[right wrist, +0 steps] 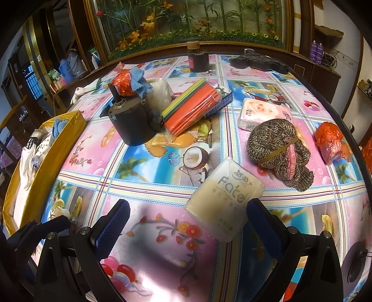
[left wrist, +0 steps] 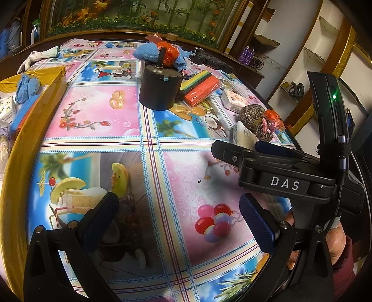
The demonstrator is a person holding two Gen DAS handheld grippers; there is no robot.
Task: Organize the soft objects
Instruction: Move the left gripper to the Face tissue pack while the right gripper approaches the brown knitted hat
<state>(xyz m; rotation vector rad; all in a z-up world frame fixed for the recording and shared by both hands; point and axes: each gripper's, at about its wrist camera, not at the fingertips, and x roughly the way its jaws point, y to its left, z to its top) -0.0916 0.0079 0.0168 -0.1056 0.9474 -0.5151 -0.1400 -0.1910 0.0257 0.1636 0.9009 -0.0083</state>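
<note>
Both jaws stand apart, gripping nothing; the right gripper (right wrist: 186, 230) hovers over the tissue pack (right wrist: 224, 201), which lies flat on the tablecloth (right wrist: 148, 167), long axis running diagonally from near-right to far-left; left gripper (left wrist: 179, 220) hovers beside.

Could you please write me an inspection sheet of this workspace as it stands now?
Surface: table under a picture-print cloth.
Job's things: tissue pack between the right tool's fingers, not gripped; knitted bundle; second tissue pack; yellow box with soft items inside.
Clutter: black cylinder; coloured sponge stack; orange bag.
Grippers: left tool open, empty; right tool open.
Cables: one on the right tool.
Surroundings: plant mural, shelves.
</note>
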